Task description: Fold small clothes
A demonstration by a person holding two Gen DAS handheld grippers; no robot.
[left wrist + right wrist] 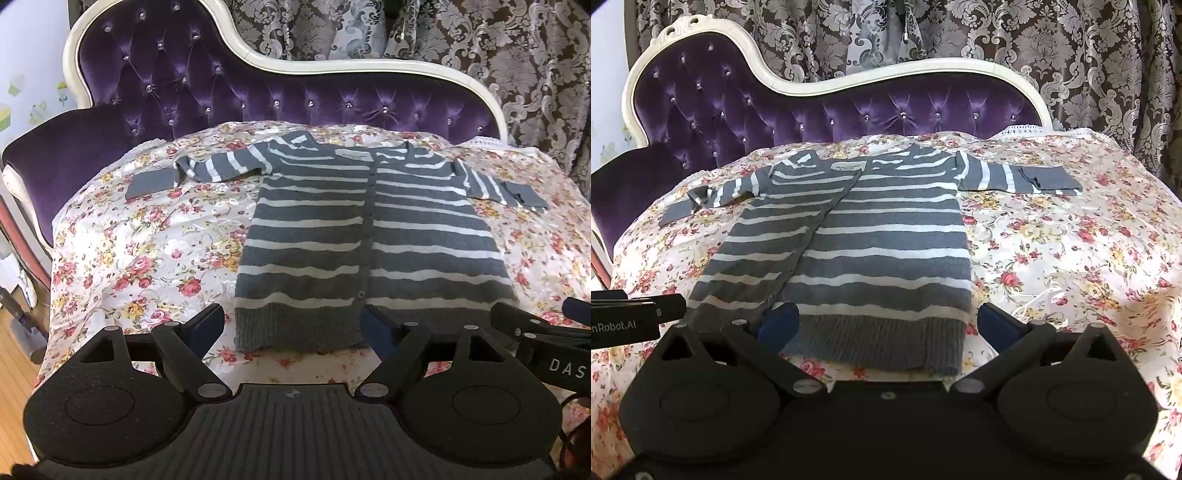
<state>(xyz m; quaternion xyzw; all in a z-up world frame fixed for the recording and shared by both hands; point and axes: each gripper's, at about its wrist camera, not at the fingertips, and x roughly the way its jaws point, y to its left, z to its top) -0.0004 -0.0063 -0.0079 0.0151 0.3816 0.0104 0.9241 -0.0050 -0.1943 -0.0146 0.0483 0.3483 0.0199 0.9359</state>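
Observation:
A small grey cardigan with white stripes (369,236) lies flat, front up, on a floral cloth, with both sleeves spread sideways. It also shows in the right wrist view (857,251). My left gripper (291,325) is open, its jaws wide apart above the left half of the ribbed hem. My right gripper (886,325) is open too, its jaws straddling the right half of the hem. Neither holds the cloth. The right gripper's body (546,347) shows at the right edge of the left wrist view, and the left gripper's body (631,314) shows at the left edge of the right wrist view.
The floral cloth (147,240) covers a purple tufted chaise (207,92) with a white curved frame. Patterned curtains (1071,55) hang behind. A wooden floor (14,354) shows at the far left. Floral cloth lies bare on both sides of the cardigan.

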